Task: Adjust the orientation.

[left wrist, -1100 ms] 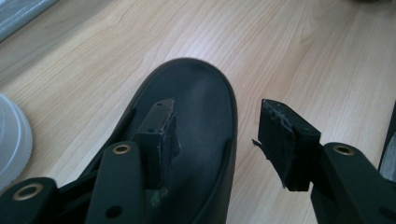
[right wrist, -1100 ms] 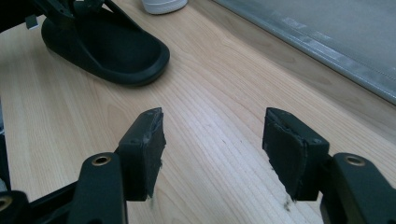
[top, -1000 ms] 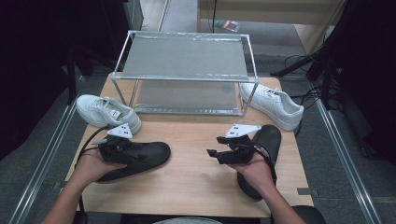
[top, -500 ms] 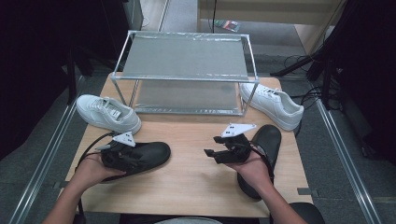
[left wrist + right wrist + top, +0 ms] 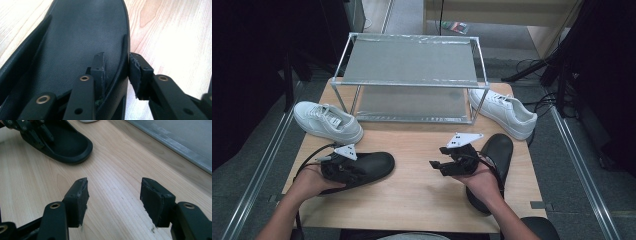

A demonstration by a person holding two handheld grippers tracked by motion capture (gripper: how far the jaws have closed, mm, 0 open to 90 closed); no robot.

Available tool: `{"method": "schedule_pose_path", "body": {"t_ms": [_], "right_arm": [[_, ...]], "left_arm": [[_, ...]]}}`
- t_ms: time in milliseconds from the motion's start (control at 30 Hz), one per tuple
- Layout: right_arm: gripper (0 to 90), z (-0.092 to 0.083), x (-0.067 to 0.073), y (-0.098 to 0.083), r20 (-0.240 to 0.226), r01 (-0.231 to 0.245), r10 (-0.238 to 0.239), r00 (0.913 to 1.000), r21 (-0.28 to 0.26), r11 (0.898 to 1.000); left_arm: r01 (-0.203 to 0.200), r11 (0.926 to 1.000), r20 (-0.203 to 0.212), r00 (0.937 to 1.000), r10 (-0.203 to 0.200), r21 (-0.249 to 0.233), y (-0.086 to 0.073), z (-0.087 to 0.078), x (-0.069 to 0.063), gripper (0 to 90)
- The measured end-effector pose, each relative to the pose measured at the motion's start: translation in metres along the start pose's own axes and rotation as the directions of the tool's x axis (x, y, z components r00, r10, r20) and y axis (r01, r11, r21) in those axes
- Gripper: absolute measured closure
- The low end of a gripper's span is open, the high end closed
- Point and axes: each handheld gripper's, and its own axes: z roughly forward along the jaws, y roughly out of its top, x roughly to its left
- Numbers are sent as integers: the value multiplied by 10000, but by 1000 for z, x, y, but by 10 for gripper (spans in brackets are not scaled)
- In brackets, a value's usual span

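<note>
A black slip-on shoe (image 5: 374,164) lies on the wooden table (image 5: 412,200) at the left, toe pointing right. My left gripper (image 5: 343,167) is down at its heel end. In the left gripper view one jaw is inside the shoe (image 5: 62,37) and the other is outside its side wall. The jaws have just been closing on that wall; the outer pad (image 5: 136,67) touches it and a small gap remains at the inner pad (image 5: 98,66). My right gripper (image 5: 437,165) hovers open over bare wood (image 5: 113,187), holding nothing. A second black shoe (image 5: 499,150) lies under the right hand.
A metal two-tier rack (image 5: 412,62) stands at the back of the table. One white sneaker (image 5: 327,120) sits beside its left leg, another white sneaker (image 5: 507,112) beside its right leg. Metal rails run along both table sides.
My left gripper has sunk onto the black shoe's heel end and its jaws have narrowed around the side wall. The right gripper has stayed where it was.
</note>
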Motion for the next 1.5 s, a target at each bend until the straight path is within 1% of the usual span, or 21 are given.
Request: {"method": "schedule_pose_path", "body": {"t_ms": [133, 300, 367, 467, 533, 567, 600, 633, 667, 700, 800, 967, 1000, 1100, 1133, 1233, 1267, 1300, 1367, 1433, 1500], "right_arm": [[411, 0, 0, 0, 10, -3, 3, 10000, 6, 10000], [411, 0, -1, 0, 19, -51, 52, 10000, -25, 10000], [411, 0, -1, 0, 28, -30, 30, 10000, -7, 10000], [412, 1, -1, 0, 39, 11, -11, 10000, 35, 10000], [419, 0, 0, 0, 86, 57, -58, 9999, 56, 10000], [425, -2, -1, 0, 115, 61, -60, 9999, -68, 10000], [426, -3, -1, 0, 123, -6, 8, 9999, -139, 9999], [426, -3, -1, 0, 123, -6, 8, 9999, -139, 9999], [425, -4, -2, 0, 138, -71, 74, 9999, -212, 9998], [425, -4, -2, 0, 138, -71, 74, 9999, -212, 9998], [423, -5, -3, 0, 93, -157, 160, 9998, -340, 9993], [422, -5, -2, 0, -10, -181, 181, 9998, -389, 9991], [422, -5, -1, 0, -15, -166, 166, 9999, -414, 9990], [422, -5, -1, 0, -40, -195, 194, 9998, -509, 9985], [423, -6, -1, 0, -72, -205, 201, 9998, -566, 9982], [422, -10, 3, 1, -31, -60, 57, 10000, -912, 9958], [421, -12, 5, 2, -36, -59, 56, 10000, -1005, 9949], [421, -12, 5, 2, -36, -59, 56, 10000, -1005, 9949], [420, -14, 8, 1, -51, 10, -15, 10000, -1077, 9942], [419, -15, 9, -1, 3, 58, -58, 10000, -985, 9951], [419, -15, 9, -2, 36, 23, -20, 10000, -957, 9954]], "left_arm": [[-125, 9998, 131, 9998, 123, 137, 2, 0, -1, 744], [8, 9999, 316, 9995, -12, 127, 3, -2, -1, 827], [471, 9986, 238, 9986, -476, 231, 7, -2, 1, 846], [739, 9968, 383, 9964, -750, 295, 7, -2, 3, 847], [1022, 9942, 238, 9944, -1030, 344, 9, -3, 5, 849], [1152, 9928, 242, 9930, -1160, 329, 10, -5, 5, 855], [1344, 9909, 255, 9906, -1345, 53, 12, -10, 6, 856], [1344, 9909, 255, 9906, -1345, 53, 12, -10, 6, 857], [1342, 9907, 155, 9909, -1339, -203, 14, -15, 5, 857], [1342, 9907, 155, 9909, -1339, -203, 14, -15, 5, 858], [1399, 9885, 88, 9902, -1396, -581, 20, -23, 0, 858], [1443, 9865, 250, 9894, -1427, -779, 27, -30, -2, 862], [1475, 9852, 277, 9889, -1457, -874, 32, -32, -5, 862], [1386, 9860, 301, 9902, -1363, -930, 38, -34, -9, 863], [1334, 9859, 549, 9902, -1284, -1009, 44, -34, -11, 863], [1347, 9860, 793, 9887, -1272, -986, 55, -31, -12, 863], [1333, 9865, 745, 9892, -1265, -947, 59, -30, -13, 863], [1333, 9865, 745, 9892, -1265, -947, 59, -30, -13, 863], [1288, 9875, 973, 9880, -1200, -907, 68, -26, -14, 863], [1284, 9887, 1352, 9839, -1173, -771, 82, -20, -17, 863], [1172, 9907, 1377, 9847, -1068, -697, 88, -17, -18, 862]]}}
